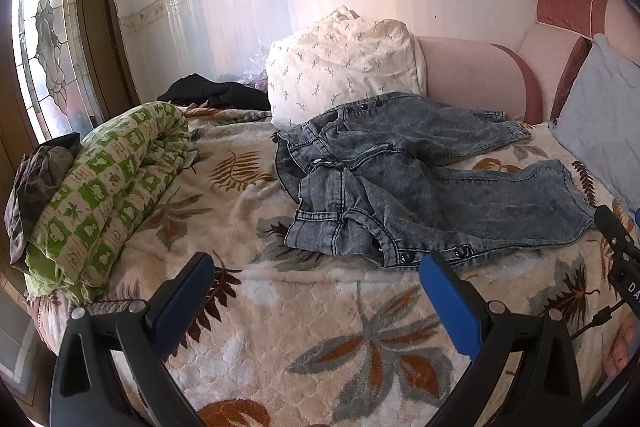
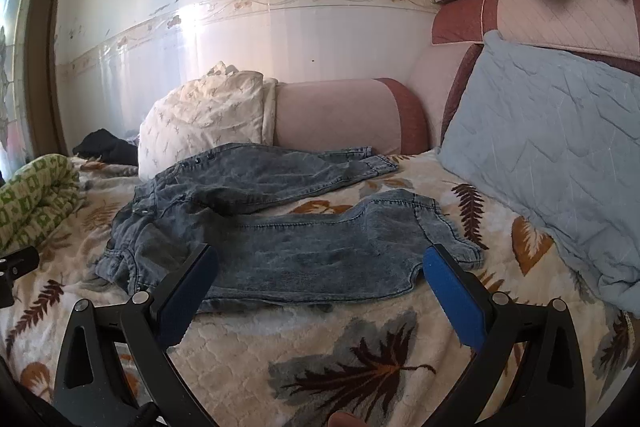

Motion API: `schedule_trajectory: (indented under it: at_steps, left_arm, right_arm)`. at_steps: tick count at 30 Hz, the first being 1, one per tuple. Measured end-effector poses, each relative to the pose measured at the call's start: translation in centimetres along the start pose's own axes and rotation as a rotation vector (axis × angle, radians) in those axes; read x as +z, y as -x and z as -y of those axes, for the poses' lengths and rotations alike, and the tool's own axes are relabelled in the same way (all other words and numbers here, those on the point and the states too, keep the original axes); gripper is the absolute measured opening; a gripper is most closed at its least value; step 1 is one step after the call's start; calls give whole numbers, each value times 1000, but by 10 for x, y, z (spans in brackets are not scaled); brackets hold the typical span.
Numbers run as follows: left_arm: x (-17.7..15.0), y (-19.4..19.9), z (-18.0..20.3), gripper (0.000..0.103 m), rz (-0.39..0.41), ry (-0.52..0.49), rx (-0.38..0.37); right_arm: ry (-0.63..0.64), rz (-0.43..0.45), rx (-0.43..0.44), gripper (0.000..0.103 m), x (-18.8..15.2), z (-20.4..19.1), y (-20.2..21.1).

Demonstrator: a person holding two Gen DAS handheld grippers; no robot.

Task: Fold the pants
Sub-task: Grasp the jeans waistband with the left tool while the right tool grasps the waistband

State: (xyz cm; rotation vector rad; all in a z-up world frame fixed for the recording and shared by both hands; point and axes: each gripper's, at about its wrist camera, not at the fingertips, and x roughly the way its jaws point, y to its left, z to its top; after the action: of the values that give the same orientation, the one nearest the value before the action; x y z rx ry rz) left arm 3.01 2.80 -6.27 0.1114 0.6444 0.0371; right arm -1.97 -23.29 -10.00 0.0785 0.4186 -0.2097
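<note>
Grey-blue washed denim pants (image 1: pixel 420 179) lie spread on the leaf-patterned bedspread (image 1: pixel 304 327), waistband rumpled at the left and both legs running right and splayed apart. My left gripper (image 1: pixel 316 263) hangs open just short of the waistband, nothing between its blue pads. In the right wrist view the same pants (image 2: pixel 288 227) lie ahead. My right gripper (image 2: pixel 320 255) is open over the near leg, its left pad over the thigh and its right pad by the cuff. The right gripper's black body (image 1: pixel 620 251) shows at the left view's right edge.
A rolled green-and-white quilt (image 1: pixel 108 195) lies at the left. A white patterned pillow (image 1: pixel 344 67) and pink bolster (image 1: pixel 472 75) stand behind the pants. A light blue pillow (image 2: pixel 552 155) leans at the right against the headboard (image 2: pixel 560 11). Dark clothing (image 1: pixel 216 93) lies by the wall.
</note>
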Motion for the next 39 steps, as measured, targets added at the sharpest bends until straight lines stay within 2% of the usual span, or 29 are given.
schedule_trajectory:
  at_steps: [8, 10, 13, 15, 17, 19, 22, 24, 27, 29, 30, 32, 33, 39]
  left_arm:
    - [-2, -15, -6, 103, -30, 7, -1]
    - [2, -24, -9, 103, -49, -18, -25]
    - [23, -48, -19, 103, -105, -46, -86]
    - [46, -72, -33, 103, -150, -39, -128]
    - [73, -101, -47, 103, -181, -25, -140]
    - [98, -131, -61, 103, -194, -11, -102]
    - [128, -183, -76, 103, -209, -15, -28]
    - [141, -217, -86, 103, -239, 14, -32]
    - [149, -270, -96, 101, -329, 75, -56]
    - [151, -301, -101, 94, -384, 106, -62]
    - [151, -314, -103, 87, -400, 125, -57]
    - [152, -337, -104, 85, -425, 138, -50]
    - [154, -348, -102, 85, -441, 146, -55]
    - [167, -395, -99, 85, -470, 210, -83]
  right_arm:
    - [26, -13, -2, 103, -2, -5, -4]
    - [23, -24, 0, 103, 0, -3, -4]
    - [-20, -26, 48, 103, 17, 7, -5]
    - [-19, -27, 74, 103, 39, 14, -13]
    - [4, -56, 101, 103, 67, 20, -33]
    - [20, -97, 114, 103, 99, 29, -65]
    - [56, -154, 66, 103, 138, 45, -126]
    - [58, -210, 31, 103, 157, 57, -175]
    - [9, -298, 13, 103, 175, 78, -254]
    - [-32, -344, 19, 101, 179, 86, -295]
    - [-50, -374, 20, 99, 178, 89, -317]
    - [-79, -421, 24, 84, 175, 92, -353]
    - [-99, -442, 24, 82, 171, 92, -370]
    - [-179, -476, 51, 81, 157, 89, -425]
